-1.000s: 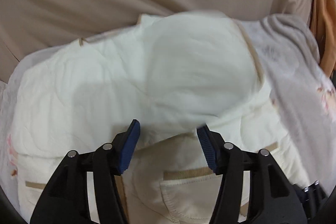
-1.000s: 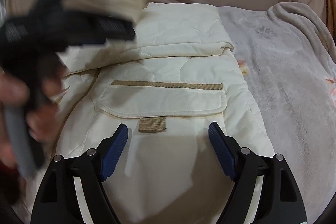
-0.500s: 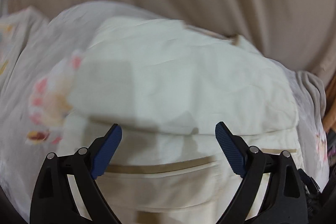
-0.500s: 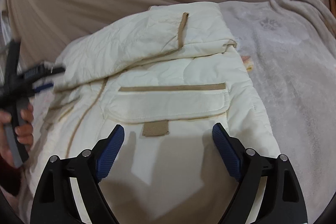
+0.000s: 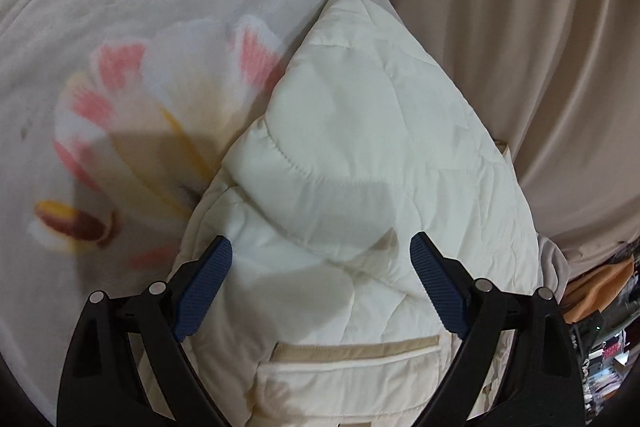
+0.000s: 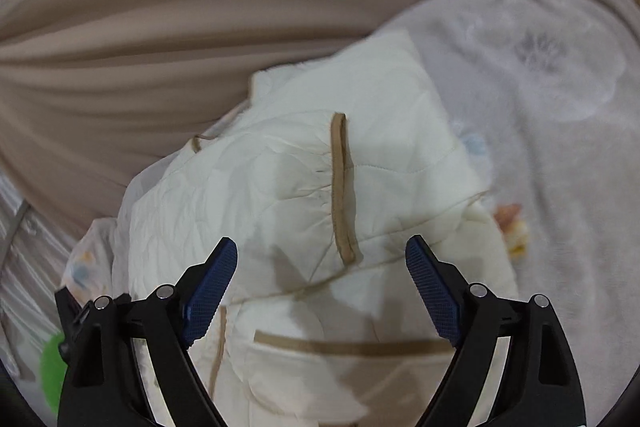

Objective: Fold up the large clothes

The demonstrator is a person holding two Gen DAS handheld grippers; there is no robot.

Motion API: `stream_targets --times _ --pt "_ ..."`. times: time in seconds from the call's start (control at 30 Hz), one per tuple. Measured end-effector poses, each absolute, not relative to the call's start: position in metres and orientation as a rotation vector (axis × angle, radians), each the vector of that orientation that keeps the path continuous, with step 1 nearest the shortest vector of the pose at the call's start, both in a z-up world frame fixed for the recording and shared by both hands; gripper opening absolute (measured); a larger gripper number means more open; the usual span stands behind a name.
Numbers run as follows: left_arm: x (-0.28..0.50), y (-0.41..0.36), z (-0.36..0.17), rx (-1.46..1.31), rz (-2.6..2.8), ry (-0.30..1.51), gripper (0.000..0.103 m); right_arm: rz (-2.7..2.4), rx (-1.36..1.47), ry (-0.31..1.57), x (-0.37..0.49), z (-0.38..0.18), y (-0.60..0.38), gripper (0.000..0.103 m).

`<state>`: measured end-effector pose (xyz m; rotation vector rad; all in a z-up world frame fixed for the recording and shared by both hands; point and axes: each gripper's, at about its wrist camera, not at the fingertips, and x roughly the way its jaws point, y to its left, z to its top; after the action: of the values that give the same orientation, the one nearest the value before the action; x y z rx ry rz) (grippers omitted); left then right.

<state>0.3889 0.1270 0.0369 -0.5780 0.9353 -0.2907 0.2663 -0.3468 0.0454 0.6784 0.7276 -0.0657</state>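
Observation:
A cream quilted jacket [image 5: 360,155] with tan trim lies on a bed, its sleeves folded over the body. In the left wrist view my left gripper [image 5: 322,291] is open and empty, hovering just above the folded sleeve and a tan-edged pocket [image 5: 356,351]. In the right wrist view the jacket [image 6: 280,195] shows a folded sleeve with a tan cuff [image 6: 340,187] and a pocket flap [image 6: 352,347]. My right gripper [image 6: 320,291] is open and empty above it.
The bed is covered by a pale blanket with a pink and yellow flower print [image 5: 120,107], also grey-white in the right wrist view [image 6: 552,107]. A beige curtain [image 5: 520,27] hangs behind the bed. Cluttered items [image 5: 600,307] sit at the far right.
My left gripper let go of the sleeve, opened wide and swung left and back over the jacket. My right gripper moved forward toward the folded sleeves. The sleeve now lies across the jacket.

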Motion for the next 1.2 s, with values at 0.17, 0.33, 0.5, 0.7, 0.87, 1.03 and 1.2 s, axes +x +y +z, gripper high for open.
stream_targets --times 0.17,0.33,0.5,0.7,0.87,1.03,1.2 --pt "0.394 0.114 0.054 -0.464 -0.244 0.894 0.041 0.03 0.577 0.632 0.284 0.097 -0.319 0.006" --pt "0.377 0.106 0.076 -0.348 -0.188 0.75 0.024 0.135 0.398 0.345 0.251 0.171 -0.291 0.004" --pt "0.386 0.09 0.042 -0.249 -0.153 0.788 0.027 -0.092 0.379 0.588 0.301 0.09 -0.327 0.004" --pt "0.382 0.077 0.036 -0.182 -0.114 0.755 0.03 -0.106 0.451 0.684 0.312 0.023 -0.344 0.002" --pt "0.384 0.082 0.034 -0.205 -0.117 0.752 0.032 -0.196 0.39 0.622 0.289 0.044 -0.333 0.016" --pt "0.382 0.077 0.036 -0.184 -0.103 0.753 0.032 -0.093 0.304 0.541 0.282 0.087 -0.287 0.017" --pt "0.382 0.077 0.035 -0.176 -0.098 0.756 0.032 0.125 0.133 0.584 0.329 0.108 -0.187 0.017"
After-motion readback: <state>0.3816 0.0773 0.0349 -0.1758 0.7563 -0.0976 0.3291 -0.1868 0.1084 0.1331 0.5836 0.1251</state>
